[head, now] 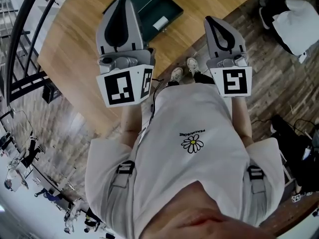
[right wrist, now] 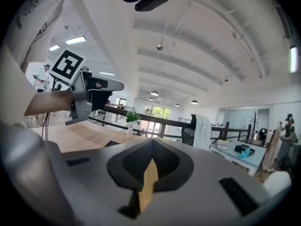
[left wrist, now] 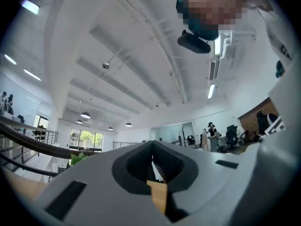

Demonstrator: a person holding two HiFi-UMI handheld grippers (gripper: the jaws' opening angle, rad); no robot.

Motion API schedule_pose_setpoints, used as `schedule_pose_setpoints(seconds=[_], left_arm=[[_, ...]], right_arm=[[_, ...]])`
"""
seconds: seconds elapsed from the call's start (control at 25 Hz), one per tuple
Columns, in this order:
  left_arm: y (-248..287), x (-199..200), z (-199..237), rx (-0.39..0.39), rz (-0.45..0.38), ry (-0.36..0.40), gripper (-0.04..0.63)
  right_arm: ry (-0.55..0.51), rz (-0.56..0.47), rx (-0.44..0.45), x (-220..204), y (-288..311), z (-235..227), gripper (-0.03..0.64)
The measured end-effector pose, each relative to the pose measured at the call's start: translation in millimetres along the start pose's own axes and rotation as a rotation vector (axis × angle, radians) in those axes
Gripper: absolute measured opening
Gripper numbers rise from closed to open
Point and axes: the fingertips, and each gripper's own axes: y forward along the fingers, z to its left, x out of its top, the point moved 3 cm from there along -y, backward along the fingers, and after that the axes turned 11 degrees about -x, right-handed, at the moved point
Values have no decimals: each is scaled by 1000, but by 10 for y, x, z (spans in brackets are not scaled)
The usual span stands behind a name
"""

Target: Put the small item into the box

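In the head view both grippers are held up in front of the person's chest, over the near edge of a round wooden table (head: 79, 54). My left gripper (head: 127, 1) is shut, its jaws meeting in a point with nothing between them; its tip overlaps the dark green box (head: 157, 6) that lies flat on the table. My right gripper (head: 209, 20) is shut and empty too. The left gripper view points up at the ceiling, with the left gripper (left wrist: 151, 143) pressed together. The right gripper (right wrist: 151, 141) looks across the table, jaws together. No small item shows in any view.
A dark curved railing (head: 20, 29) runs along the table's left side. The person's shoes (head: 176, 74) stand on the wood floor. A white and black bag (head: 294, 16) lies at the right. A small plant vase (right wrist: 130, 126) stands on the table's far side.
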Motion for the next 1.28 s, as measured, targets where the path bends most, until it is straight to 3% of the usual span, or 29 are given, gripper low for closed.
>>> schedule_pose_setpoints(seconds=[0.16,0.36,0.96,1.28], left_arm=[[-273,31,42,106,-89,-25,17],[-404,-174,-43,161,-22,-16,17],[-417,-235,-32,183,17,5,17],[-391,-230,-106,162,53,84,17]], right_arm=[[5,-84,-39,197,8,-7,5],[7,-123,-70,290,7,-7,5],[22,-116,-75,300,-6,-89,5],[6,-128,-78,315,-42,-113,5]])
